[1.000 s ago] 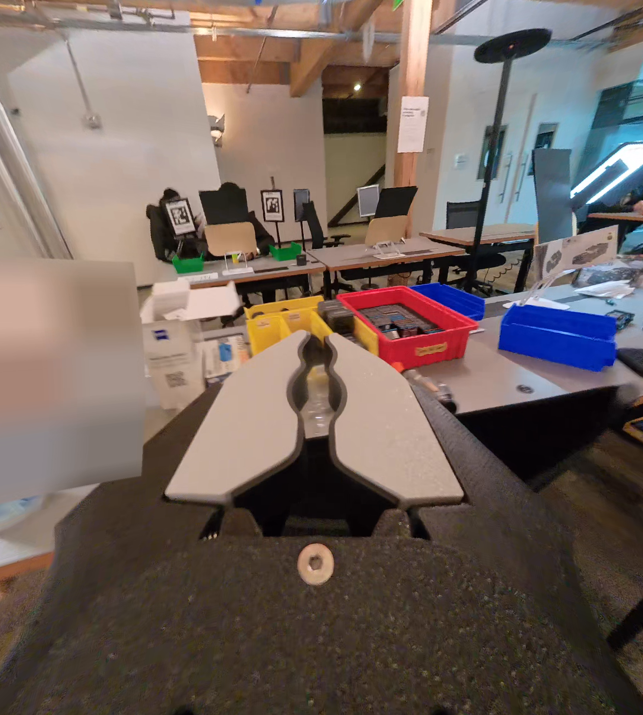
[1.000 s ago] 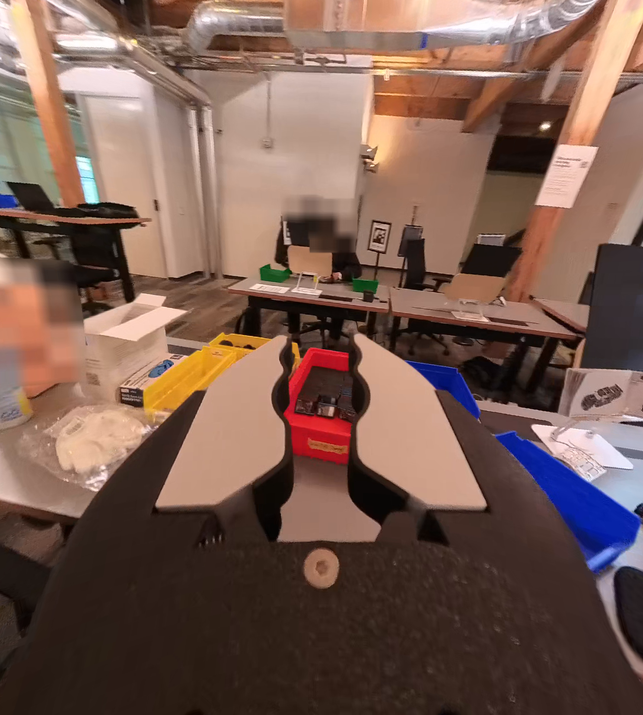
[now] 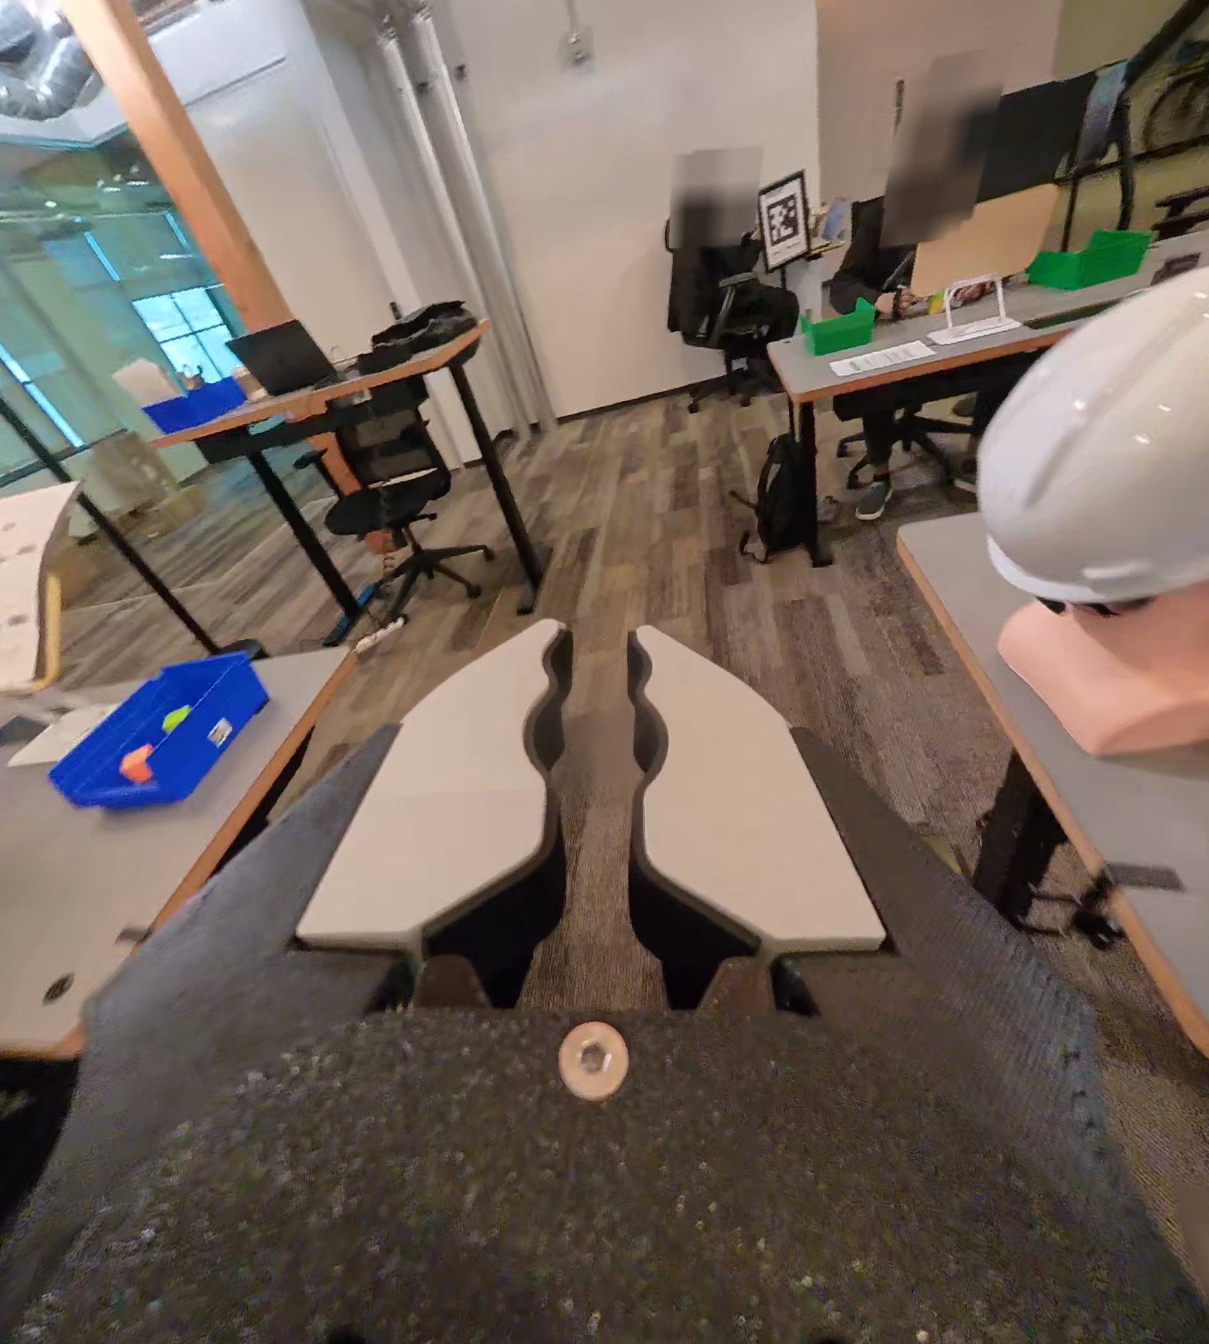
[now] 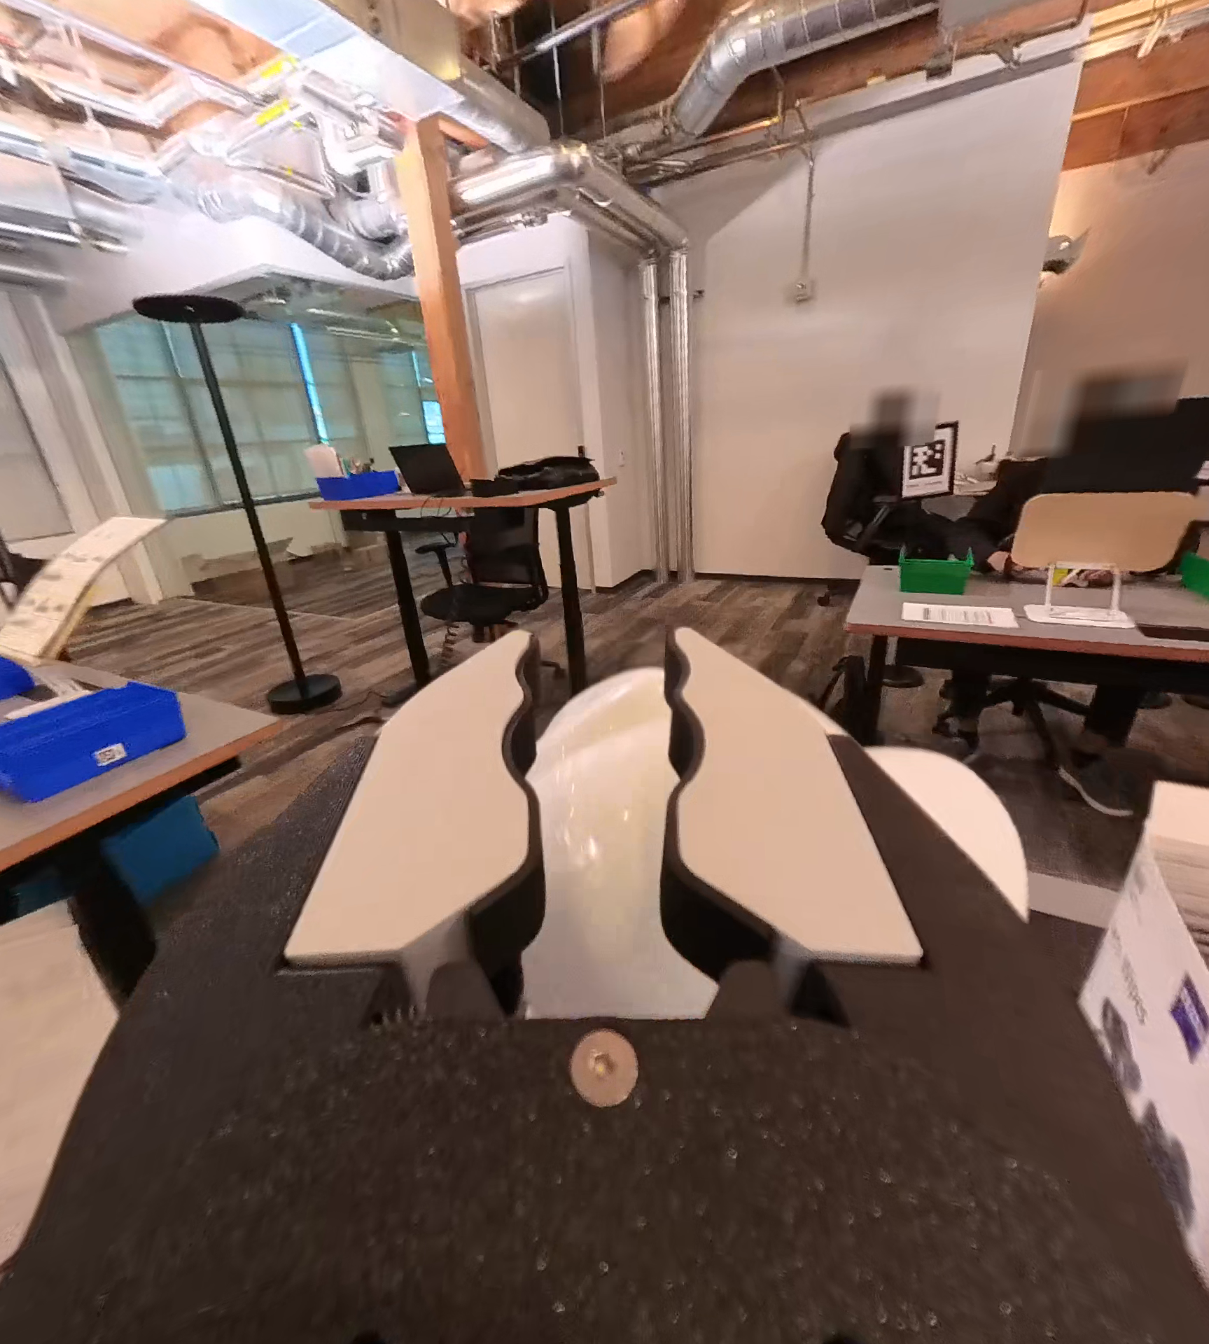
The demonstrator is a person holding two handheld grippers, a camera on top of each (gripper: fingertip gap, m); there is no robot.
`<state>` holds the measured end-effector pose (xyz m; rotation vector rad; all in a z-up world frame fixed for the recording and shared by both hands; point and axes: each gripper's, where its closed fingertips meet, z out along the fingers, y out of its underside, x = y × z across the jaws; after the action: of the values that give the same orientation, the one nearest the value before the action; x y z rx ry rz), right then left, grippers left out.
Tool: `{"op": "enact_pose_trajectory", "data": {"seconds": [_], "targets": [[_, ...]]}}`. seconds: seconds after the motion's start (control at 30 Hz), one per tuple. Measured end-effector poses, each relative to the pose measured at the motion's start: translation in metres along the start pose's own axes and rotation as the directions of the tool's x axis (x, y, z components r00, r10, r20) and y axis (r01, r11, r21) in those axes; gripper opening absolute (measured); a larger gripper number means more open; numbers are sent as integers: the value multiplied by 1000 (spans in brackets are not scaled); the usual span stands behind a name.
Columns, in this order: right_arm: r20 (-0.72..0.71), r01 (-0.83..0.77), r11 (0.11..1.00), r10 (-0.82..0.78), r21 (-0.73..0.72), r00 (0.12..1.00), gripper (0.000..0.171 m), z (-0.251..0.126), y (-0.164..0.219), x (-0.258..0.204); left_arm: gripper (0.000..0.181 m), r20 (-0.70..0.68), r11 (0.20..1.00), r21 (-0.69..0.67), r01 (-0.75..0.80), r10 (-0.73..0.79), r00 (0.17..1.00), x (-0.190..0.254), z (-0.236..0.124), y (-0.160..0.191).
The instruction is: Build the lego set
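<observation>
Carpeted office floor shows through the narrow empty gap of the left gripper (image 3: pixel 595 640). Its right-hand twin, the right gripper (image 4: pixel 600 640), stands wider apart, empty, above a white helmet (image 4: pixel 605 822). Off left, a blue bin (image 3: pixel 150 734) on a grey desk (image 3: pixel 19 894) holds small orange and green lego pieces (image 3: pixel 138 763).
</observation>
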<state>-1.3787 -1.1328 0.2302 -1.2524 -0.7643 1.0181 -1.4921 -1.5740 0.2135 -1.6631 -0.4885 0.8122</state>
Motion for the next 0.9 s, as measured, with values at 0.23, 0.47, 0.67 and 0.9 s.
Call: {"op": "enact_pose_trajectory", "data": {"seconds": [0.23,0.47,0.67,0.9], "targets": [[-202,-35,992,11,-118,979,37,88,15,26,19,-210,997,13,77,-73,975,-47,212,6],[-569,12,949,-199,-315,798,41,125,26,95,24,-522,1000,-21,15,-24,853,-30,464,47],[-832,-113,932,-246,-344,498,43,152,-14,132,30,-786,996,90,2,70,614,21,684,-7],[-930,-194,940,-215,-280,299,45,232,11,166,39,-906,989,142,35,116,406,126,859,-85]]}}
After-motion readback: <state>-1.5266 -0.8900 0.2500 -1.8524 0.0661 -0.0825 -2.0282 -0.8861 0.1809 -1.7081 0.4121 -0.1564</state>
